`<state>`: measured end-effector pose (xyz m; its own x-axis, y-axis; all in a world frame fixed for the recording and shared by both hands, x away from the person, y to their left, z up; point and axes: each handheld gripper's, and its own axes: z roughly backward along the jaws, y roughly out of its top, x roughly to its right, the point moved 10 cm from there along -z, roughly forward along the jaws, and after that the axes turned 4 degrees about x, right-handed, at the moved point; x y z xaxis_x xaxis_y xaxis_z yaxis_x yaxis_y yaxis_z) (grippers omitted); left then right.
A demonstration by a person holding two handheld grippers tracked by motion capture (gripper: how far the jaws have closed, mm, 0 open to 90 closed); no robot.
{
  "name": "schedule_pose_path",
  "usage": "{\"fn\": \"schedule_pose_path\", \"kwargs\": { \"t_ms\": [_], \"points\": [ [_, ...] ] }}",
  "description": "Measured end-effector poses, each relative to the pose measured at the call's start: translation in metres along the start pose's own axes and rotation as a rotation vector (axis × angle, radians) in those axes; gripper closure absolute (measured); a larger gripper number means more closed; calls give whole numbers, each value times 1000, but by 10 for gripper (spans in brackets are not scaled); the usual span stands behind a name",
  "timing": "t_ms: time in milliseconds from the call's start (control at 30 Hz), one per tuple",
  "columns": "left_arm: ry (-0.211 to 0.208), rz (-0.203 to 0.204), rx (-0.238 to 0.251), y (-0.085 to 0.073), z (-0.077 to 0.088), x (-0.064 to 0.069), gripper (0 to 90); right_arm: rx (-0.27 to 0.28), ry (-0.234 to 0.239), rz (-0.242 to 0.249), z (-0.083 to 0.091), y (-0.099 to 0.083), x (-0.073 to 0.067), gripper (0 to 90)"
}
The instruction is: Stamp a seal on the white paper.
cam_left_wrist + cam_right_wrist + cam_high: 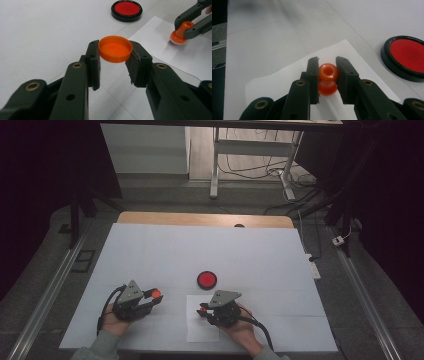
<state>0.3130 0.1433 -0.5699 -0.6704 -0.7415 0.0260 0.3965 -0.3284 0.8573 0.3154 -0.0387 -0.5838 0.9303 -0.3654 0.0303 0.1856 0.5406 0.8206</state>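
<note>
My left gripper (116,53) is shut on a shallow orange cap (115,47), held hollow side up a little above the table; from above the cap (156,294) shows at the tip of the left gripper (152,297). The right gripper (327,66) is shut on a small orange stamp (328,77) with a knob-shaped handle. In the left gripper view that stamp (181,33) stands upright with its pale base on a white paper sheet (175,57), the right gripper (185,28) pinching its neck. A round red ink pad (206,280) in a black case lies just beyond the sheet (202,332).
The white table cover (200,250) stretches far beyond the ink pad (126,8) (409,56), with a wooden edge (205,219) at the back. Past the table there are desk legs and cables on the floor (280,175). A person's hands hold both grippers at the near edge.
</note>
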Motion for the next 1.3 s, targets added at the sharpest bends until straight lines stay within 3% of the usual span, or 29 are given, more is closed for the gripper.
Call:
{"fn": "schedule_pose_path", "kwargs": {
  "t_ms": [367,500,1300],
  "points": [
    [-2,1,1,0,0,0,642,-27,-9,37,-4,-6,0,730],
    [-3,0,0,0,0,0,642,-15,-3,7,-4,-8,1,732],
    [2,6,6,0,2,-1,643,28,18,-25,-4,-11,2,736]
  ]
}}
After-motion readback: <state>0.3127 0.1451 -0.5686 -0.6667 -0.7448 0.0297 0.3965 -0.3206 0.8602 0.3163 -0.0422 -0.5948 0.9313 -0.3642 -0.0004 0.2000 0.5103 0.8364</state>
